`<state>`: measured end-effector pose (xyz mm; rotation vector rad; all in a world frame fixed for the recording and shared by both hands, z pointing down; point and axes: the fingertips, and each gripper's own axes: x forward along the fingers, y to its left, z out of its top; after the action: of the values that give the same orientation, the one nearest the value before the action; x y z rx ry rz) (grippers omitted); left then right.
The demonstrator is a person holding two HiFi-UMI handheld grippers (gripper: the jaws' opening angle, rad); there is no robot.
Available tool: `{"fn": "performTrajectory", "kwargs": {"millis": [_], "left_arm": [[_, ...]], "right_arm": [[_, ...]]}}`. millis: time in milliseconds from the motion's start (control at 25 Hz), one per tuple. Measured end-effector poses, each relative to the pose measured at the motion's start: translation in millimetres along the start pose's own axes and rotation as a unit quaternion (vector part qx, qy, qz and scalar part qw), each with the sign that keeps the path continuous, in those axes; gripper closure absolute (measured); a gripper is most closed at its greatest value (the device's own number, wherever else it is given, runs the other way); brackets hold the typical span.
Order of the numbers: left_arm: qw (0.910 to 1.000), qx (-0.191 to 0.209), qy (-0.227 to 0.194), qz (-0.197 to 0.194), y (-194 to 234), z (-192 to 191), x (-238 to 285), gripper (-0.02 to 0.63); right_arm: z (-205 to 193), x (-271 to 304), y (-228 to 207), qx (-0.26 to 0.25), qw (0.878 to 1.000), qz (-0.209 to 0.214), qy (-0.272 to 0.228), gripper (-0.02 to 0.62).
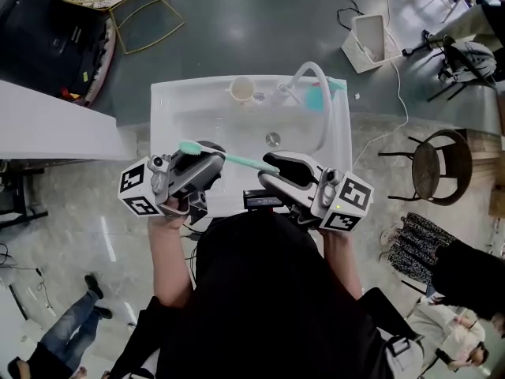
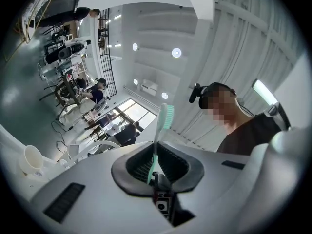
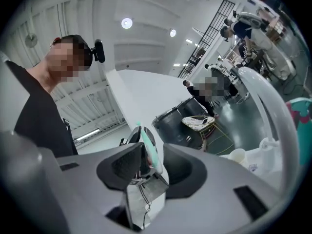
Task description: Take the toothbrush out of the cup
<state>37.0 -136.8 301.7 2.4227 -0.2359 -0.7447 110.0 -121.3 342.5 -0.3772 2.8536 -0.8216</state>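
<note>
A mint-green toothbrush (image 1: 229, 159) lies level above the white sink (image 1: 170, 101), its bristle head to the left. My left gripper (image 1: 215, 158) is shut on its handle; in the left gripper view the toothbrush (image 2: 163, 123) sticks up from between the closed jaws of the left gripper (image 2: 156, 165). My right gripper (image 1: 273, 170) faces it from the right, and its jaws stand open around the free handle end without pressing on it. In the right gripper view the toothbrush (image 3: 148, 147) shows in the gap of the right gripper (image 3: 148, 168). The cream cup (image 1: 241, 90) stands at the sink's back rim, apart from both grippers.
A curved white faucet (image 1: 312, 77) rises at the back right of the sink, with a teal object (image 1: 320, 98) beside it. The drain (image 1: 272, 139) sits mid-basin. A stool (image 1: 438, 164) and seated people are to the right, and a white counter (image 1: 47, 125) to the left.
</note>
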Motion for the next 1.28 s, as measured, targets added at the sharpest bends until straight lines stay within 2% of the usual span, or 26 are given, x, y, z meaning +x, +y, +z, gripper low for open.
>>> {"fn": "performTrajectory", "kwargs": {"millis": [280,480,840,1000,1120,1280], "left_arm": [[0.9998,0.000,0.010,-0.019,-4,-3,3,0.572],[0.9992,0.002,0.017,-0.036,-10,-3,6,0.571],[0.9954,-0.001,0.020,-0.094,-28,-6,15,0.571],[0.9985,0.013,0.003,-0.053,-18,-2,23,0.567],[0.9997,0.022,-0.006,-0.009,-4,0,23,0.487],[0.9992,0.020,-0.020,0.027,10,1,14,0.456]], "right_arm": [[-4,3,13,0.009,0.999,0.047,0.013,0.470],[-12,5,20,0.005,0.997,0.065,0.039,0.532],[-25,8,39,-0.002,0.991,0.114,0.072,0.541],[-23,10,34,0.015,0.992,0.104,0.064,0.541],[-14,9,30,0.053,0.992,0.109,0.028,0.543],[-4,5,25,0.097,0.988,0.116,-0.017,0.543]]}}
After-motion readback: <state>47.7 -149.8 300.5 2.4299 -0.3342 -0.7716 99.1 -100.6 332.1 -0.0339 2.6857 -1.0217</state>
